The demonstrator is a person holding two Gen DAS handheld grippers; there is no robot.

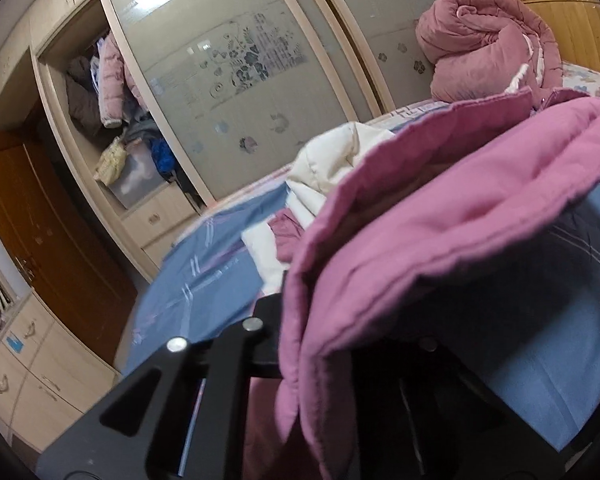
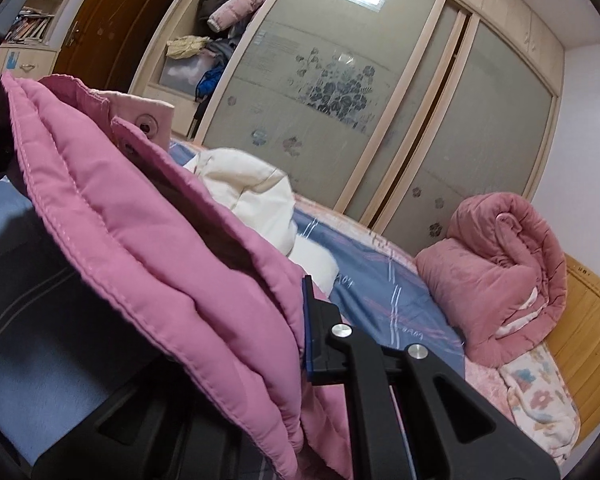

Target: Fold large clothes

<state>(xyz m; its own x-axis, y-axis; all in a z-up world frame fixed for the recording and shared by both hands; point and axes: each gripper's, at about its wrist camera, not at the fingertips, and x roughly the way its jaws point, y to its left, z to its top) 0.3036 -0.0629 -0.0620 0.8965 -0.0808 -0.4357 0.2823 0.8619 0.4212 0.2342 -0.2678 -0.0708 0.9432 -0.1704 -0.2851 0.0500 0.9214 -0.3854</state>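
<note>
A padded pink garment (image 1: 440, 236) hangs lifted above the bed, its stitched edge stretched between both grippers. In the left wrist view my left gripper (image 1: 296, 344) is shut on one end of that edge, the cloth draping over and hiding its right finger. In the right wrist view the same pink garment (image 2: 148, 240) runs up to the left, a snap tab showing near its top. My right gripper (image 2: 296, 344) is shut on the other end; only its right finger (image 2: 324, 344) shows. A cream garment (image 2: 252, 196) lies bunched on the bed behind.
The bed has a blue patterned sheet (image 1: 204, 272). A rolled pink quilt (image 2: 496, 268) sits by the wooden headboard (image 2: 592, 344). Behind the bed stands a wardrobe with frosted sliding doors (image 2: 340, 100), one side open and full of clothes. A brown door (image 1: 52, 240) stands beside it.
</note>
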